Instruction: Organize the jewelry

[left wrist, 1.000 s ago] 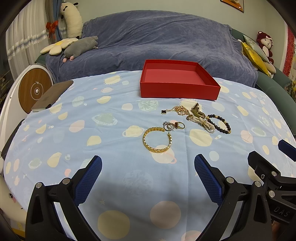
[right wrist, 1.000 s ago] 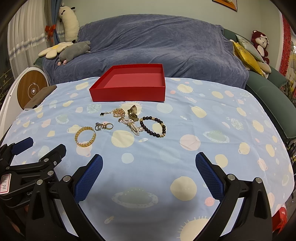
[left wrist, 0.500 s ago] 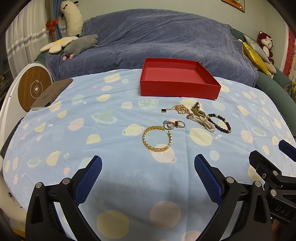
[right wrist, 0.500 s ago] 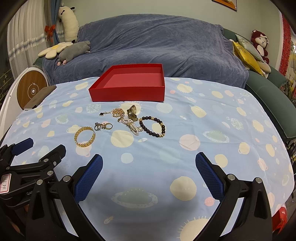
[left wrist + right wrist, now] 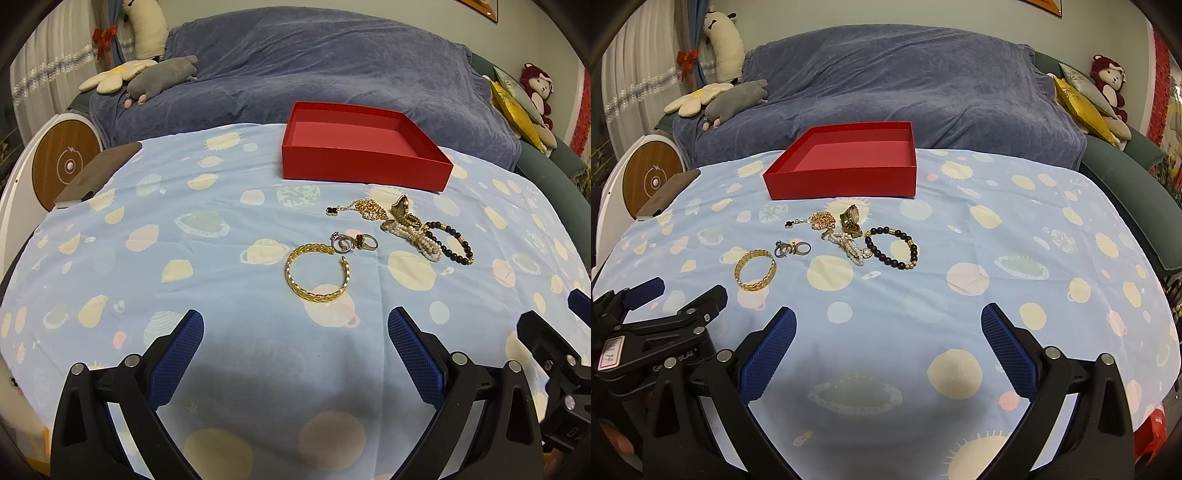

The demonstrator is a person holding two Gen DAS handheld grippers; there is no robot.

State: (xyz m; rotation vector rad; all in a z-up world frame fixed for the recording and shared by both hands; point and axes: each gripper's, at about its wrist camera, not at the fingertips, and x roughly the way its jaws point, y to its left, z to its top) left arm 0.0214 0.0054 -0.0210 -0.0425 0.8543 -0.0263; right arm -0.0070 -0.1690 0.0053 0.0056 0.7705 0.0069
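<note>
Between the spread blue pads of the left gripper (image 5: 295, 350) we see only tablecloth (image 5: 147, 258); its jaws stand wide apart and grasp nothing. The right gripper (image 5: 888, 350) is likewise released and empty, hovering above the cloth.

From the left gripper, the gold bangle (image 5: 317, 271) lies nearest, at about 12 o'clock. It is an open cuff of chain-like links. Just beyond it, toward 1 o'clock, sit the rings (image 5: 354, 242), a small cluster, one with a dark red stone. Farther toward 1 o'clock lie the gold chain (image 5: 364, 210) with a black clover charm, the pearl strand (image 5: 417, 240), and the dark bead bracelet (image 5: 452, 243) with gold spacers. The pearl strand touches the bead bracelet.

From the right gripper, the same pieces lie at 11 to 12 o'clock, the bead bracelet (image 5: 892, 247) closest to centre.

Beyond the jewelry stands the red box (image 5: 365, 170), shallow, open and empty, at 12 o'clock, with a blue-covered sofa (image 5: 332, 74) behind.

Against the frame one second earlier, we find the jewelry unmoved; the box sits marginally higher in the left view.
</note>
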